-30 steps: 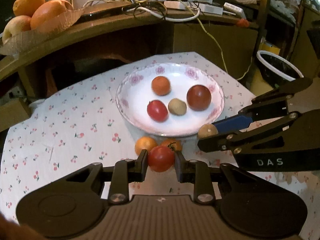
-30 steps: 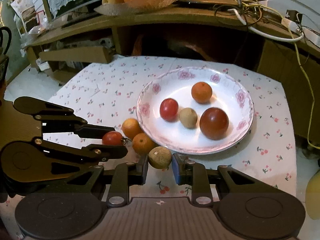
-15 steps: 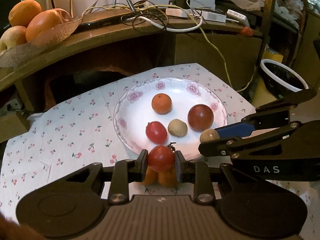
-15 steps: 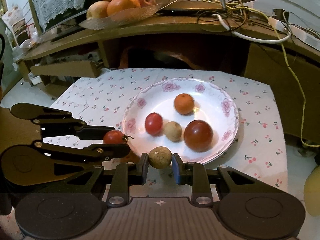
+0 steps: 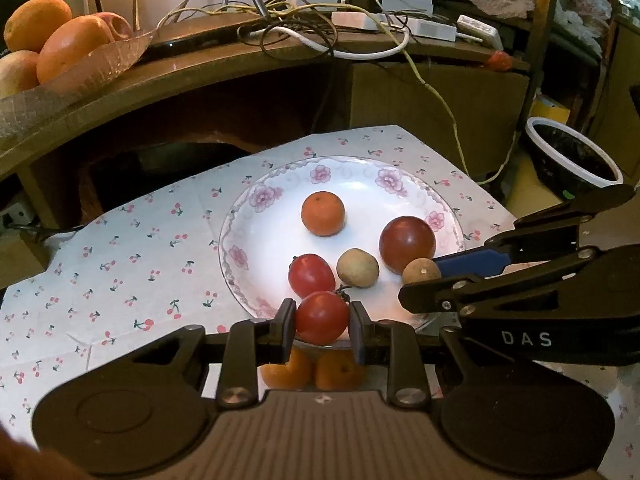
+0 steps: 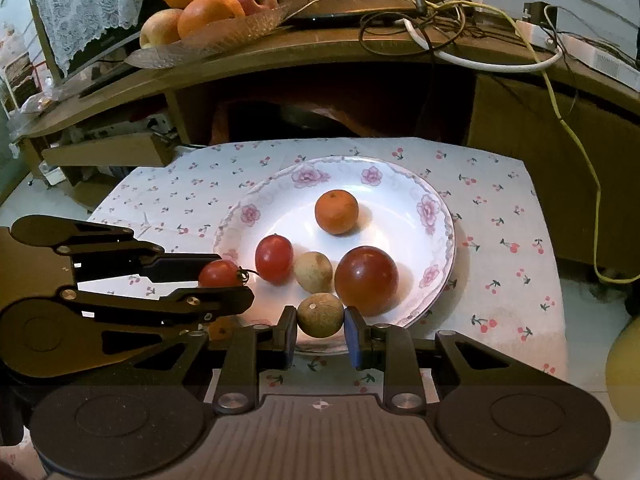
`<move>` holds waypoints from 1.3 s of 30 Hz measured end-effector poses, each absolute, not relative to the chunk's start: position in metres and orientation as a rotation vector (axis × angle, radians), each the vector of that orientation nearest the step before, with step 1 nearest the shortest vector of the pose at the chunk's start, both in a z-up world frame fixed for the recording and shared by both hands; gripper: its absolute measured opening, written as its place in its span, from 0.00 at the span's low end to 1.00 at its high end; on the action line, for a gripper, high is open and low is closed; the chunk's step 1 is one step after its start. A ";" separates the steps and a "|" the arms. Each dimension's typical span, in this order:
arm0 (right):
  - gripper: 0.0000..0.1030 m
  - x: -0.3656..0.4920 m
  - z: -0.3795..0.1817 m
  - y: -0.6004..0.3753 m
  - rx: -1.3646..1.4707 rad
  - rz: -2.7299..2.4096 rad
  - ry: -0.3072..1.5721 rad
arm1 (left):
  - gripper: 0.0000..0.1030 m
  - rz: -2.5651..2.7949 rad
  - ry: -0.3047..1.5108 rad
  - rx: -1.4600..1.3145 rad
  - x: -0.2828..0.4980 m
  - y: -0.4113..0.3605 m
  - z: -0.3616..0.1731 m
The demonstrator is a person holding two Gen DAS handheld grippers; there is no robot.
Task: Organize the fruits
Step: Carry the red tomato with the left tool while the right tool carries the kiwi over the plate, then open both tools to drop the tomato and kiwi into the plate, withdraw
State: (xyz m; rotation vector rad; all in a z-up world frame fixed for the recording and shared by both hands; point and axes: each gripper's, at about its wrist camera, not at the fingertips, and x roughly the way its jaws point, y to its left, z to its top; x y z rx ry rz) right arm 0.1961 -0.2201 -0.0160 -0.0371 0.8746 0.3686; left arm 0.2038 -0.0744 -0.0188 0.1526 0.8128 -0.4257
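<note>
My left gripper (image 5: pixel 322 322) is shut on a red tomato (image 5: pixel 321 317) and holds it over the near rim of the flowered white plate (image 5: pixel 276 200). My right gripper (image 6: pixel 320 326) is shut on a small brown round fruit (image 6: pixel 319 315) above the plate's near rim (image 6: pixel 436 208). On the plate lie a tangerine (image 5: pixel 322 213), a dark red fruit (image 5: pixel 407 244), a red tomato (image 5: pixel 311 275) and a brown fruit (image 5: pixel 357 268). Two tangerines (image 5: pixel 312 372) lie on the cloth under my left gripper.
The plate stands on a cherry-print tablecloth (image 5: pixel 120 248). Behind it is a wooden shelf with a glass dish of oranges and apples (image 6: pixel 208 4) and tangled cables (image 5: pixel 320 24). A dark bucket with a white rim (image 5: pixel 572 156) stands at the right.
Both grippers have moved forward and up with their fruits, from above the cloth in front of the plate to over the plate's near rim.
</note>
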 end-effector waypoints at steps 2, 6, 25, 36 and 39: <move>0.26 0.199 -0.017 -0.219 -0.035 0.366 0.879 | 0.32 -0.423 0.813 0.153 0.206 -0.074 -0.019; 0.26 0.202 -0.019 -0.219 -0.033 0.361 0.879 | 0.32 -0.422 0.815 0.151 0.207 -0.074 -0.022; 0.27 0.208 -0.014 -0.212 -0.064 0.339 0.813 | 0.31 -0.379 0.816 0.124 0.223 -0.070 -0.027; 0.27 0.213 -0.012 -0.208 -0.086 0.328 0.773 | 0.31 -0.370 0.804 0.128 0.226 -0.069 -0.027; 0.27 0.215 -0.011 -0.208 -0.091 0.322 0.764 | 0.32 -0.367 0.803 0.128 0.227 -0.070 -0.027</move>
